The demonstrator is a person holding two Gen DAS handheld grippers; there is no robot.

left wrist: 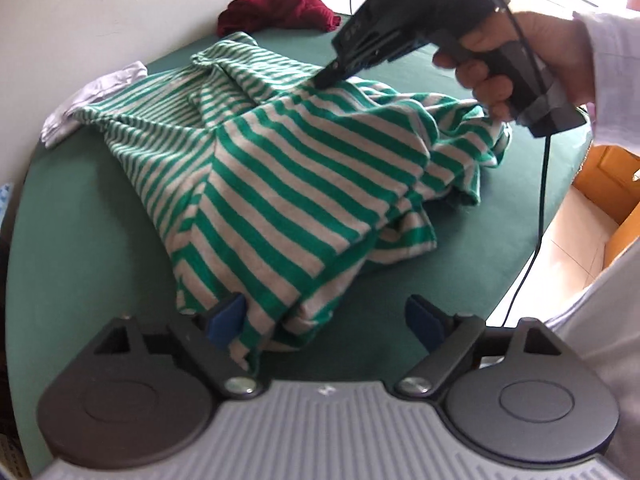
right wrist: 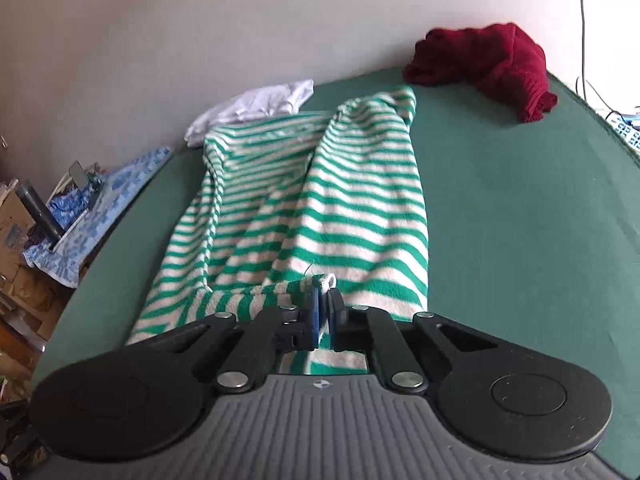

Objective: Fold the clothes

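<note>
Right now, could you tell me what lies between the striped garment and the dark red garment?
Only bare green cover separates the striped garment from the dark red garment, clearest in the right wrist view.

Three garments lie on the one green-covered table (right wrist: 520, 220): one green-and-white striped knit top (left wrist: 280, 184), crumpled in the middle, one dark red knitted piece (right wrist: 488, 64) bunched at the far edge, and one white cloth item (right wrist: 256, 108) by the wall. Two black two-finger grippers work over them, the left gripper (left wrist: 324, 324) and the right gripper (right wrist: 324, 312). One blue patterned cloth (right wrist: 116, 192) hangs beside the table.
</note>
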